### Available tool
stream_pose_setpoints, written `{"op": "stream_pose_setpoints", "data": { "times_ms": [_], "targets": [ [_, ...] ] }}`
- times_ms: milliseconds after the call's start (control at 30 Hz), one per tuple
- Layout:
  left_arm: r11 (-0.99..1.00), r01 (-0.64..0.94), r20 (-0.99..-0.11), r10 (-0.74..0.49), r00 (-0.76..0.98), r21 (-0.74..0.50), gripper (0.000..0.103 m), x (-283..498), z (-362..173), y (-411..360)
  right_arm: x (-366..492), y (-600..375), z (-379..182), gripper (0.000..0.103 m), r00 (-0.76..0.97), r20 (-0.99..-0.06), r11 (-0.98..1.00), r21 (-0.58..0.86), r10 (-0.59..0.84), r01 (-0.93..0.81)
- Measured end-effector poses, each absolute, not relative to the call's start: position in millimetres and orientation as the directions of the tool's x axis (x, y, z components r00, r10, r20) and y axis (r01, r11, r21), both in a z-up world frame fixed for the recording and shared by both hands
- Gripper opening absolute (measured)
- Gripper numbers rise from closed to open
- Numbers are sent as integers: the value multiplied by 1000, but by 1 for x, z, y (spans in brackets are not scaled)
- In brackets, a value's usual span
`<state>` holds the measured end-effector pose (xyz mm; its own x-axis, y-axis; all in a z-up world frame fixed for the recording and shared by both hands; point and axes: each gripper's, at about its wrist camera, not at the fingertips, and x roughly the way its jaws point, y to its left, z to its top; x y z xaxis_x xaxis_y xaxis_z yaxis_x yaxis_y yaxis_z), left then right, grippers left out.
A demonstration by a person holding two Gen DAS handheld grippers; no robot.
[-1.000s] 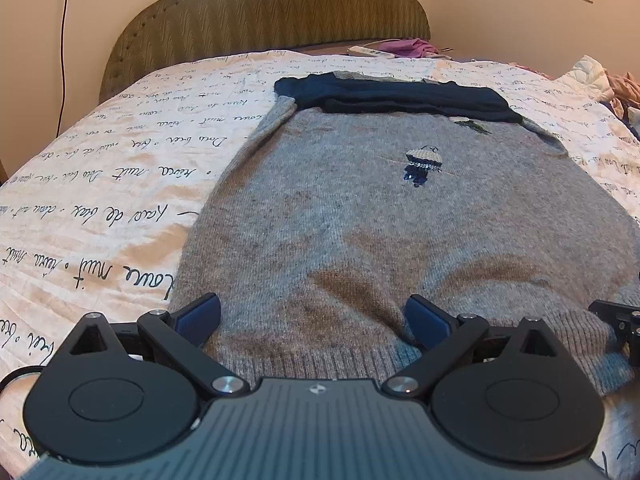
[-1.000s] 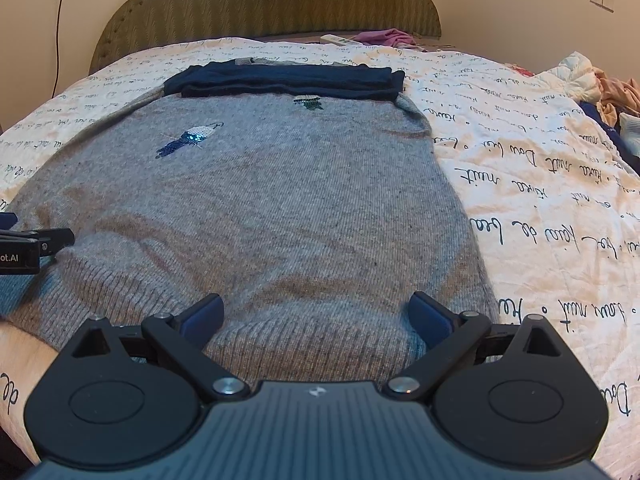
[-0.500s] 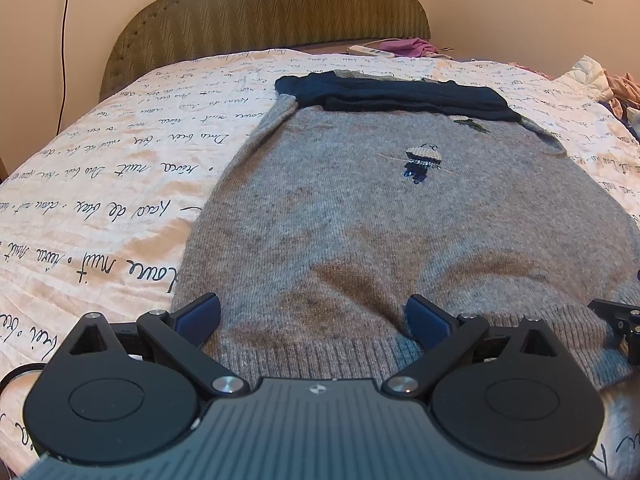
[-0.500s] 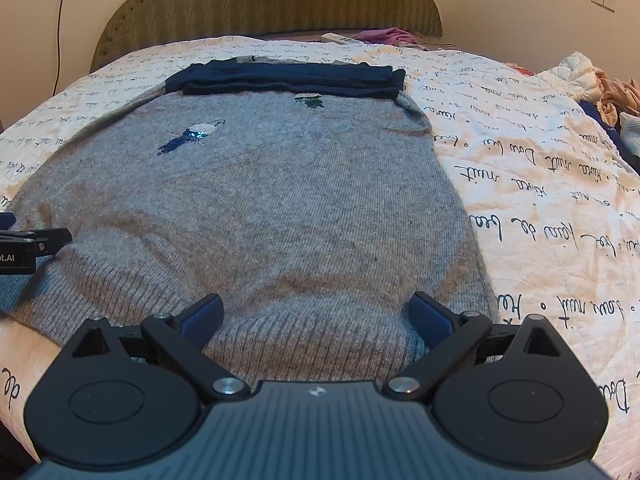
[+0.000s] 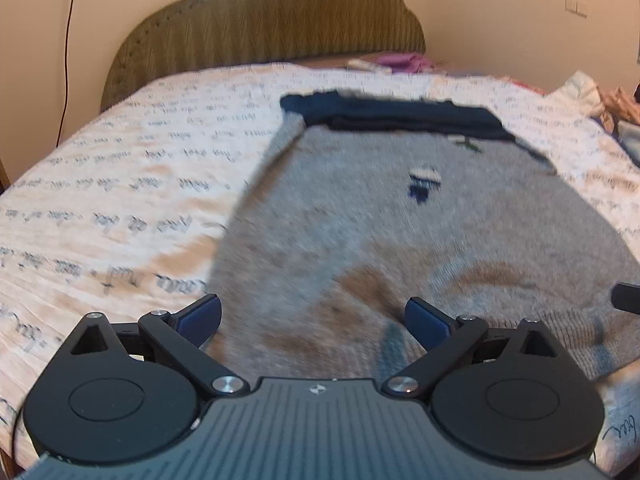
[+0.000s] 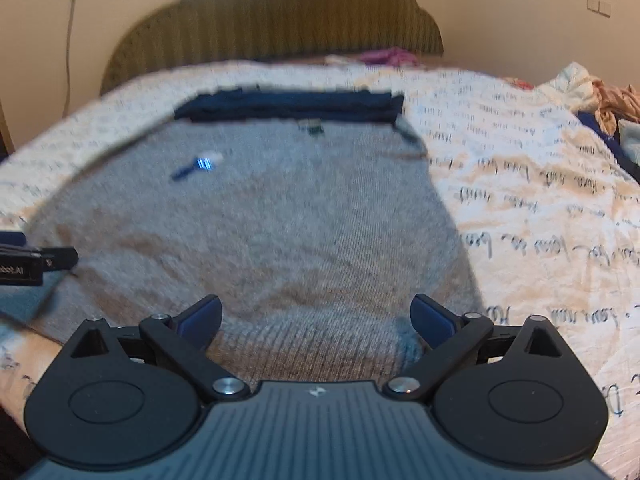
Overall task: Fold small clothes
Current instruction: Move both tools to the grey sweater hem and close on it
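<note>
1. Sweater (image 5: 400,240) spread flat on the bedspread (image 5: 120,200), hem at 6 o'clock.
2. Folded garment (image 5: 400,116) across its far end, at 12 o'clock.
3. Headboard (image 5: 272,28) behind, at 12.
4. Clothes pile (image 6: 600,96) at 2 o'clock.

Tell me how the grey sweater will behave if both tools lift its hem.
The grey sweater is a soft knit lying flat on the bed, so it will likely sag between the open left tool and right tool. Its ribbed hem probably grips well.

Bare bedspread (image 5: 120,208) lies free at frame left; a folded navy garment (image 5: 400,118) blocks the sweater's (image 5: 400,232) far edge.
</note>
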<state>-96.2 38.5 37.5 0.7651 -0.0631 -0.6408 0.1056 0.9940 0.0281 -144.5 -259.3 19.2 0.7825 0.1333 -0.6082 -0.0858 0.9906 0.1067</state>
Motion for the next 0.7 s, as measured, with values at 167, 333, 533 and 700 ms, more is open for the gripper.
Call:
{"op": "stream_pose_setpoints", "data": {
  "times_ms": [167,333,533,700],
  "targets": [
    [992,75,-646,-125,753,-104,100,-85,42,88,-149,-329,20,101,745,-607,921,388,278,-28],
    [969,68,-711,-221,667,-237,99,-70,27,106,-145,-383,0,101,712,-630,844,527,311,98],
    [915,178,-691,-392,607,-362,101,-68,24,107,-136,-396,-8,103,645,-582,747,664,495,25],
    [802,196,-642,-576,505,-564,100,-57,20,116,-119,-390,-12,102,543,-504,614,789,671,-27]
  ]
}}
